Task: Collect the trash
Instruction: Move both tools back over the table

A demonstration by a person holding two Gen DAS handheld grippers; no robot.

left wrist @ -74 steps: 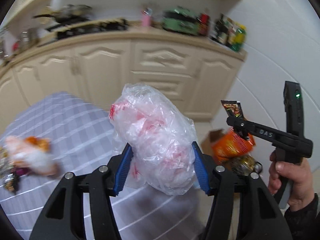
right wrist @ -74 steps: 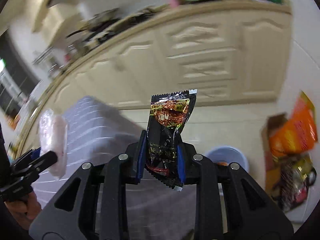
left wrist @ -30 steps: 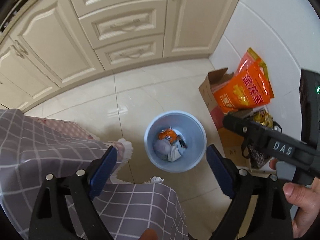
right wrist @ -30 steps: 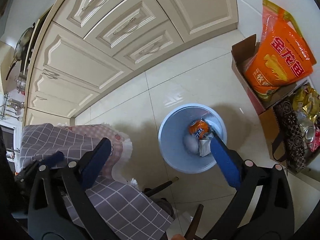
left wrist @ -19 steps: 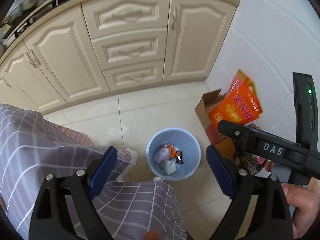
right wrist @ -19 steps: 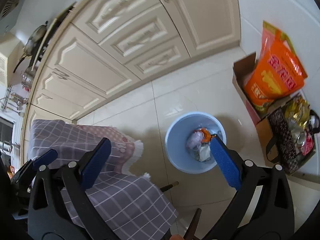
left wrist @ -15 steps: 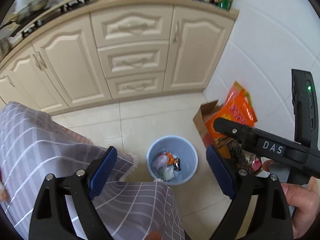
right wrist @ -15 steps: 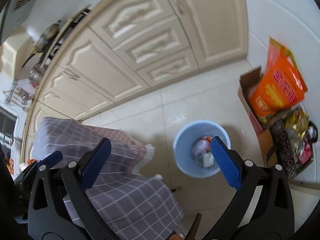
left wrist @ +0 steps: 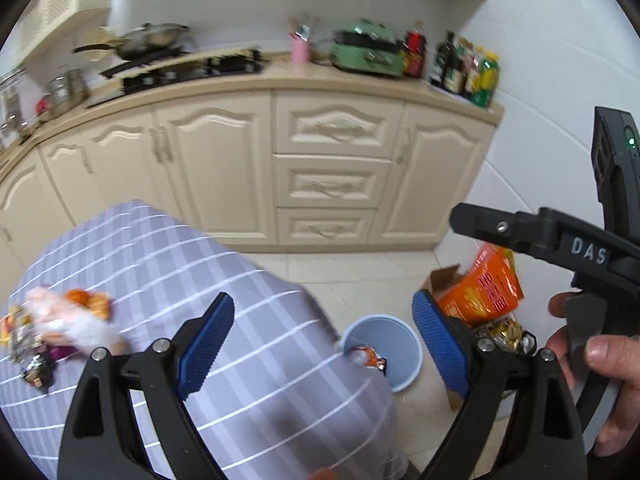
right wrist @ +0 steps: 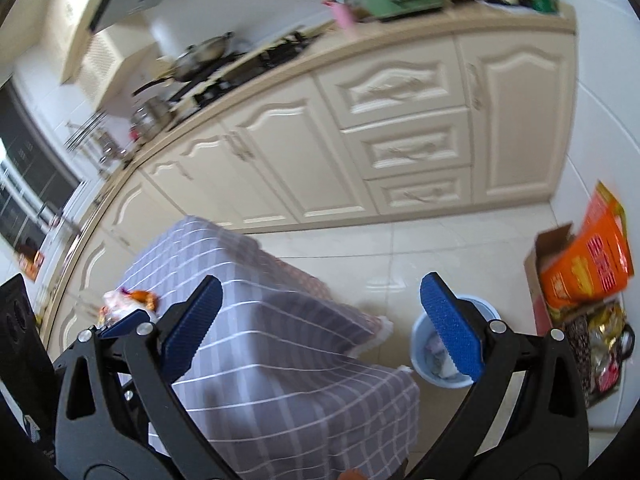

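Tabletop (left wrist: 224,292) under cloth, lower left. Trash pile (left wrist: 60,324) on it near the left edge. Bin (left wrist: 384,350) on the floor just off the tabletop's right edge, litter (left wrist: 366,358) inside. Right of the bin, against the wall: box (left wrist: 440,280) holding a bag (left wrist: 484,288), more packets (right wrist: 604,348) in front of it. Behind tabletop and bin, cabinets (left wrist: 332,168) along the back wall; on their top, stove (left wrist: 180,68) at left, bottles (left wrist: 468,68) at the right corner.

Cream cabinets (left wrist: 332,168) line a white-tiled wall (left wrist: 560,60) above a glossy pale tile floor (right wrist: 420,256).
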